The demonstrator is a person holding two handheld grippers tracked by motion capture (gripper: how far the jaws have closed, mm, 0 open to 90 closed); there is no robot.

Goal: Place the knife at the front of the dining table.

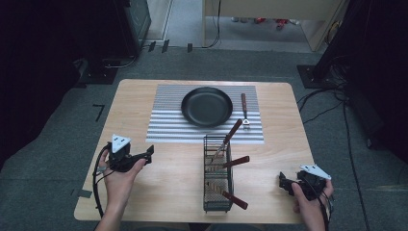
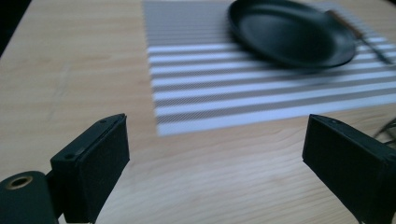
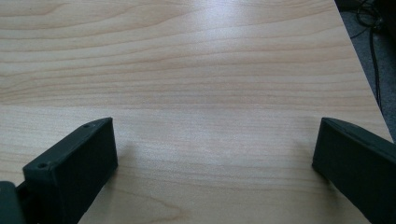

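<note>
On table (image 1: 159, 168): both grippers, left (image 1: 144, 156), right (image 1: 284, 183), jaws apart, empty.

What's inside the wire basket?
The wire basket holds three utensils with reddish wooden handles sticking out. Their working ends are hidden down among the wires.

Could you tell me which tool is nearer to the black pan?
Left. The left tool is toward the near left of the pan, beside the mat. The right tool sits farther off, near the table's near right corner.
</note>
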